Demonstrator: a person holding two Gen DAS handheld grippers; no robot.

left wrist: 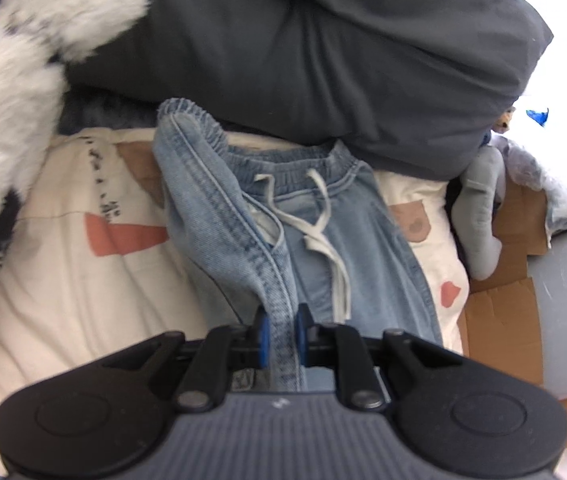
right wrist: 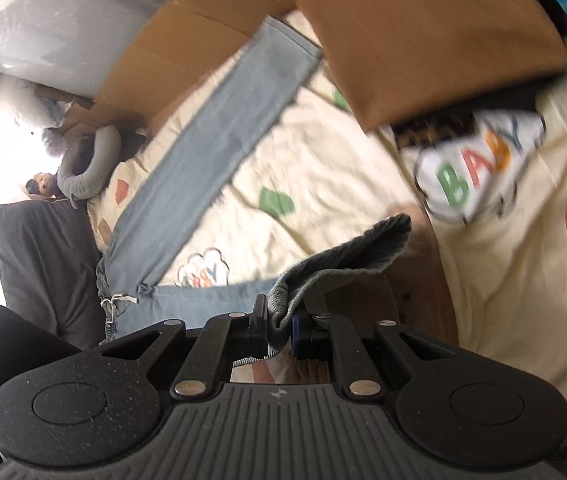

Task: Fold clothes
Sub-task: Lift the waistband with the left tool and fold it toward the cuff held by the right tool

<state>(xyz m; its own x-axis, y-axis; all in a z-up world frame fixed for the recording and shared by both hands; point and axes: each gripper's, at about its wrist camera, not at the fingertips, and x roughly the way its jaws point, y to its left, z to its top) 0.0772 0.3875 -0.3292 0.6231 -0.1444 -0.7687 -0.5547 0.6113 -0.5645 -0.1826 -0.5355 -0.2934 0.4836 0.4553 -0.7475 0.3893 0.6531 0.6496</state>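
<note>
Light blue denim pants [left wrist: 323, 240] with an elastic waistband and a white drawstring [left wrist: 323, 232] lie on a cream patterned bedspread [left wrist: 83, 280]. My left gripper [left wrist: 282, 330] is shut on a folded side seam of the pants near the waist. In the right wrist view one pant leg [right wrist: 211, 144] stretches flat across the bedspread [right wrist: 323, 184] toward the far edge. My right gripper [right wrist: 281, 322] is shut on the other leg's hem [right wrist: 343, 256], lifted and bunched above the bed.
A dark grey pillow [left wrist: 323, 60] and white furry plush [left wrist: 23, 80] lie beyond the waistband. Cardboard [left wrist: 503, 320] and a grey sock [left wrist: 479, 216] lie at the right. A brown folded garment [right wrist: 423, 40] and a white "BABY" print garment [right wrist: 479, 164] lie on the bed.
</note>
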